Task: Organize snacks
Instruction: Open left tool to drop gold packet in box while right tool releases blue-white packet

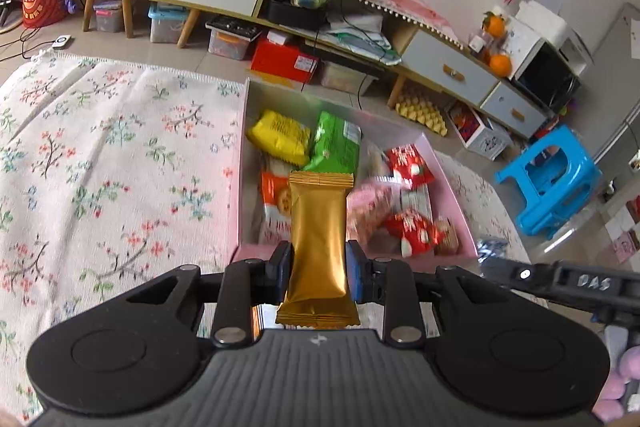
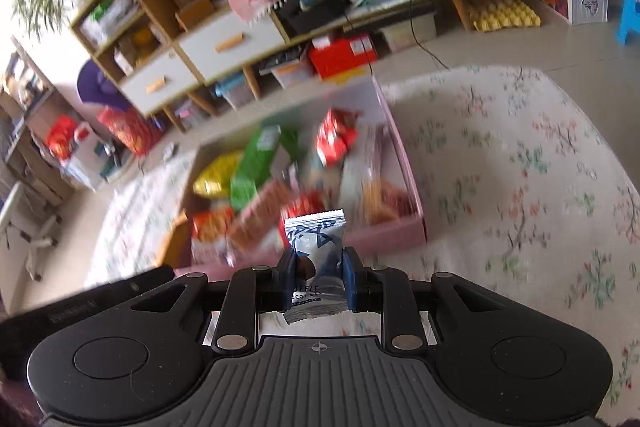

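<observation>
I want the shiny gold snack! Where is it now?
In the left wrist view, the gold snack is pinched upright in the left gripper, just before the near edge of the pink box of snacks.

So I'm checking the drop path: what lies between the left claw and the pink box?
Nothing separate: the gold packet clamped in the left claw spans the pink box near wall, in the left wrist view.

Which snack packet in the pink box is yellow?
The yellow packet in the pink box's far-left corner, beside the green packet; the rest are red, orange or pink.
</observation>
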### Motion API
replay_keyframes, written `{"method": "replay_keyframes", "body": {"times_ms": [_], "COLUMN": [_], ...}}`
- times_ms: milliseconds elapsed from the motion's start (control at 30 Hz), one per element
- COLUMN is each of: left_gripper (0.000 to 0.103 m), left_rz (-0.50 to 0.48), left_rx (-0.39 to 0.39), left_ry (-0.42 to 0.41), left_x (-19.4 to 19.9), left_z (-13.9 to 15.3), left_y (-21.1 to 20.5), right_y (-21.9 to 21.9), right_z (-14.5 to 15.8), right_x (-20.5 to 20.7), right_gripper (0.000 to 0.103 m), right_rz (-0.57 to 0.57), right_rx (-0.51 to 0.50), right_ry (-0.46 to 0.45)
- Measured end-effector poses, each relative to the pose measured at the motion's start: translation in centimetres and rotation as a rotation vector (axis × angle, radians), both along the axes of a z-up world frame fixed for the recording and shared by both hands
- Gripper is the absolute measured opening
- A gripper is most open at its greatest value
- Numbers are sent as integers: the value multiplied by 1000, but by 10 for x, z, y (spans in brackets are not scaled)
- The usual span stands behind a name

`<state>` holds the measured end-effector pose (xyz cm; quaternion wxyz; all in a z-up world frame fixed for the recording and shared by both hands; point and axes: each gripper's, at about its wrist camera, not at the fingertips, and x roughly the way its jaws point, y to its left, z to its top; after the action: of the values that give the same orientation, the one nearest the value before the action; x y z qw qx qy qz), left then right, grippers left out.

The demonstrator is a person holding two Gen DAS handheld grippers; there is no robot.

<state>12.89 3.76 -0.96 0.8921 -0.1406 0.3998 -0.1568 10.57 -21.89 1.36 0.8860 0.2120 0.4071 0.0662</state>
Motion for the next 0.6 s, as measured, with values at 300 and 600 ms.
{"method": "replay_keyframes", "body": {"times_ms": [300, 600], "left_gripper": [26, 26], "left_rz": [77, 100], "left_rx": [-55, -1], "left_ry": [-21, -5], "left_x": [29, 38], "left_z": [-4, -19], "left_y": [-6, -13], "right_y": [-6, -15], "right_z": [-6, -22], "right_x": [44, 60], "right_gripper": [23, 24], "right_rz": [-27, -30], "right_rx": [81, 100], "right_ry": [-59, -48]}}
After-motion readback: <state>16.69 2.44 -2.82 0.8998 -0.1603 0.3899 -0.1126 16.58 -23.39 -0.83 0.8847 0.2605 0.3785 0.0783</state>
